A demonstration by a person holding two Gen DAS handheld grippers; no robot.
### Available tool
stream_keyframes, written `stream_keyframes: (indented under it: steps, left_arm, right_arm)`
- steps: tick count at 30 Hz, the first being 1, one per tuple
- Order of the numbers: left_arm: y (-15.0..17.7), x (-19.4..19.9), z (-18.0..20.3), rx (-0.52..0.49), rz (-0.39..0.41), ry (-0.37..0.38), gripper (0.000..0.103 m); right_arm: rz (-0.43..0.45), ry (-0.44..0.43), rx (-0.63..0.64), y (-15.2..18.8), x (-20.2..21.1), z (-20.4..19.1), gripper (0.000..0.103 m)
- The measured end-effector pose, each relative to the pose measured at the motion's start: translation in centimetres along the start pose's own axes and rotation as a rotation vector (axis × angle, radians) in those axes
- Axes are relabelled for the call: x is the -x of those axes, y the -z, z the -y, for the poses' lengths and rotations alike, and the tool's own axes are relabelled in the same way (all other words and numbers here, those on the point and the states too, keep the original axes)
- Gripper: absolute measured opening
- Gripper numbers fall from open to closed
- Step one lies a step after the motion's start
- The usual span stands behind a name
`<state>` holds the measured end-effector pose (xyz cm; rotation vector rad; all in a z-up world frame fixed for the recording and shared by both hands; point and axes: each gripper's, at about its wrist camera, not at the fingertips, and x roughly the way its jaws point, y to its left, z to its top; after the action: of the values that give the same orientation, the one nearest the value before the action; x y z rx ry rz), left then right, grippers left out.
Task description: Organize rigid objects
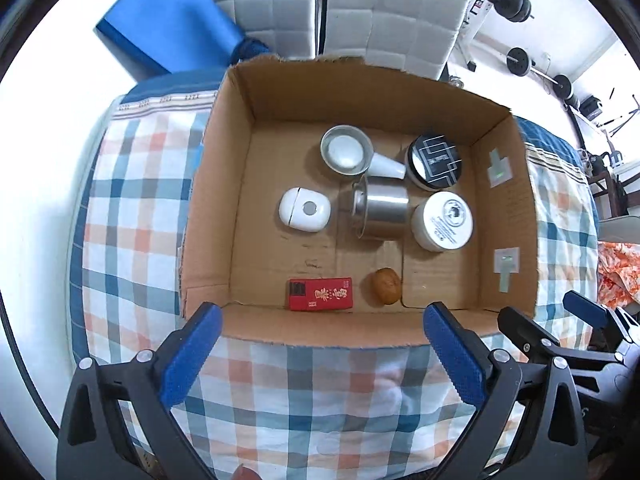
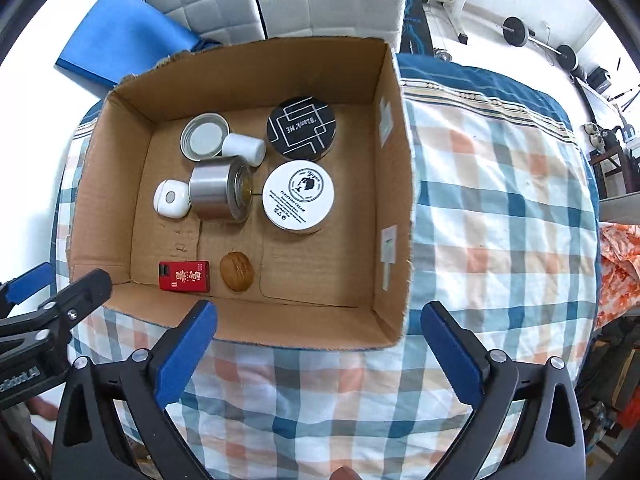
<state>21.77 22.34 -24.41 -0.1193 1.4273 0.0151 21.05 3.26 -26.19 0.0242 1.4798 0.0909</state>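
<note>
An open cardboard box (image 1: 502, 216) (image 2: 394, 184) sits on a checked cloth. Inside lie a red packet (image 1: 320, 294) (image 2: 185, 276), a walnut (image 1: 385, 285) (image 2: 237, 276), a steel tin on its side (image 1: 380, 210) (image 2: 218, 194), a white cream jar (image 1: 444, 220) (image 2: 299, 194), a black-lidded jar (image 1: 436, 160) (image 2: 302, 127), a small white case (image 1: 305, 209) (image 2: 171, 199), a metal lid (image 1: 345, 150) (image 2: 204, 141) and a white cap (image 1: 386, 167) (image 2: 244, 149). My left gripper (image 1: 322, 356) is open and empty before the box's near wall. My right gripper (image 2: 318, 354) is open and empty by the box's near right corner.
The checked cloth (image 1: 132, 216) (image 2: 500, 208) covers a bed. A blue mat (image 1: 168, 20) (image 2: 120, 40) and white padded panels (image 1: 396, 12) stand behind. Weights (image 1: 520, 60) and orange fabric (image 1: 620, 272) are at the right. The right gripper shows in the left wrist view (image 1: 560, 340).
</note>
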Motion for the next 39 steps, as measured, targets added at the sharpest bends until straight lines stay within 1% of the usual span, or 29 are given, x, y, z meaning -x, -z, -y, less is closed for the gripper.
stream_keyframes:
  steps: [3, 6, 7, 12, 15, 16, 19, 23, 27, 33, 39]
  left_arm:
    - [0.5, 1.7, 0.3, 0.001, 0.029, 0.010, 0.103]
    - [1.2, 3.5, 0.7, 0.009, 0.057, 0.018, 0.103]
    - [1.6, 4.6, 0.8, 0.011, 0.081, 0.020, 0.103]
    - [3.1, 9.3, 1.6, -0.009, 0.171, -0.003, 0.103]
    - [4.4, 12.0, 2.0, -0.019, 0.210, -0.035, 0.103]
    - [5.0, 13.1, 2.1, -0.011, 0.225, -0.027, 0.103]
    - [6.5, 15.3, 2.2, -0.005, 0.245, -0.001, 0.103]
    - [8.0, 17.5, 2.4, -0.013, 0.268, 0.000, 0.103]
    - [9.0, 19.4, 2.6, -0.011, 0.287, 0.011, 0.103]
    - [10.0, 21.2, 2.8, -0.011, 0.306, 0.008, 0.103]
    - [10.7, 22.4, 2.9, -0.015, 0.317, -0.001, 0.103]
  right_arm:
    - [0.017, -0.002, -0.006, 0.6, 1.2, 0.3, 0.103]
    - [0.038, -0.014, -0.012, 1.4, 3.2, 0.9, 0.103]
    - [0.050, -0.019, -0.013, 1.7, 4.0, 1.0, 0.103]
    - [0.129, -0.029, -0.002, 3.6, 9.2, 1.4, 0.103]
    - [0.184, -0.031, 0.014, 5.0, 12.8, 1.4, 0.103]
    - [0.196, -0.031, 0.017, 5.5, 13.7, 1.4, 0.103]
    - [0.232, -0.052, 0.012, 7.0, 16.4, 1.6, 0.103]
    - [0.280, -0.054, 0.021, 8.9, 19.8, 1.7, 0.103]
    - [0.311, -0.054, 0.036, 10.7, 22.6, 1.6, 0.103]
    - [0.337, -0.056, 0.038, 12.6, 25.1, 1.7, 0.103]
    - [0.360, -0.023, 0.029, 13.3, 26.2, 2.1, 0.103]
